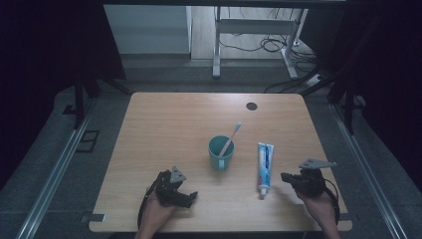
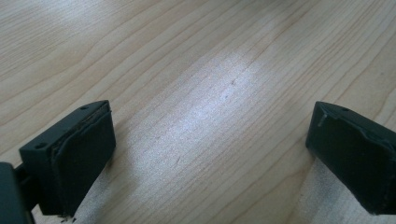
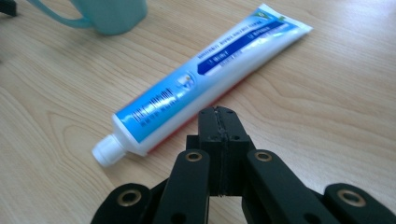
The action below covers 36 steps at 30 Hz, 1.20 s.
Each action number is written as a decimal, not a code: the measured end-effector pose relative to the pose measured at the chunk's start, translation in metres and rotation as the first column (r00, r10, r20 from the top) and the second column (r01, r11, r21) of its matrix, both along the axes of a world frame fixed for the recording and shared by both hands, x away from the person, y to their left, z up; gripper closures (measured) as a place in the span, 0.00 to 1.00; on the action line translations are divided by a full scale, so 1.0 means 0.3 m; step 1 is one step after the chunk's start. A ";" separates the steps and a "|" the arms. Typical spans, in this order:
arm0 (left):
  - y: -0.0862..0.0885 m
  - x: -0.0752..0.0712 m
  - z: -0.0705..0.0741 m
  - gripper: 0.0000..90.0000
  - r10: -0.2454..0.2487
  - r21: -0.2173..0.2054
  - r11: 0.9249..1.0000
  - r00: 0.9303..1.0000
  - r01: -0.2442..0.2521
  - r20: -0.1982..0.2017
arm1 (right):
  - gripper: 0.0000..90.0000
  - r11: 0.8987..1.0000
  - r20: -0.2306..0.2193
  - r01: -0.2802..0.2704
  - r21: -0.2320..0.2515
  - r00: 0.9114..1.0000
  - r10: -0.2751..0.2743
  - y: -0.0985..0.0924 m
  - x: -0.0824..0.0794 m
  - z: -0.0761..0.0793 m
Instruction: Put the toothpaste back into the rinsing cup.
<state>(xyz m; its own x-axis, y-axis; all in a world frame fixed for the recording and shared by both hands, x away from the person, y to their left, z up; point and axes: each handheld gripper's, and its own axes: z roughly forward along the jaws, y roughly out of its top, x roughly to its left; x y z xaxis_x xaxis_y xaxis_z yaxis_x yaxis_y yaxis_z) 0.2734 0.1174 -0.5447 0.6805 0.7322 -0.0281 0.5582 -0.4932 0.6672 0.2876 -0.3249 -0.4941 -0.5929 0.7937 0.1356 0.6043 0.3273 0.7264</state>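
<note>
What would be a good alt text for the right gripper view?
The right gripper, its black jaws shut on nothing, points at a blue and white toothpaste tube lying flat on a wooden table. A teal mug stands behind the tube.

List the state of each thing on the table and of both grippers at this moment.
Teal cup: upright on the table, toothbrush inside.
Toothbrush: leaning in the cup, head up.
Toothpaste tube: lying flat, cap on, cap end toward the person.
Left gripper: jaws wide open, nothing between them, just above bare wood.
Right gripper: jaws closed together, empty, beside the tube.
</note>
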 end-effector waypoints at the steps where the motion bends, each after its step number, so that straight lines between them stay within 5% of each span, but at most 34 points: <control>1: 0.000 0.000 0.000 0.02 0.000 0.000 1.000 1.000 0.000 0.000 | 0.99 1.000 0.000 0.000 0.000 1.000 0.000 0.000 0.000 0.000; 15: 0.000 0.001 0.000 0.02 -0.002 0.002 1.000 1.000 0.002 0.002 | 1.00 0.997 -0.023 -0.070 0.010 0.997 0.070 0.087 0.044 0.029; 27: 0.001 0.001 0.000 0.02 -0.003 0.002 1.000 1.000 0.003 0.002 | 0.99 0.991 -0.043 -0.134 -0.003 0.990 0.134 0.186 0.077 0.008; 36: 0.001 0.001 0.000 0.02 -0.003 0.003 1.000 1.000 0.003 0.003 | 0.99 0.990 -0.057 -0.143 0.007 0.988 0.143 0.194 0.081 -0.030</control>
<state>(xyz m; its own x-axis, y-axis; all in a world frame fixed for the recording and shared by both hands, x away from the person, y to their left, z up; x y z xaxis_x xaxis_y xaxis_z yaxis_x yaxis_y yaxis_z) 0.2737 0.1176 -0.5446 0.6828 0.7302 -0.0244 0.5549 -0.4965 0.6675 0.3118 -0.2668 -0.5030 -0.6917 0.7008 0.1747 0.5918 0.4113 0.6932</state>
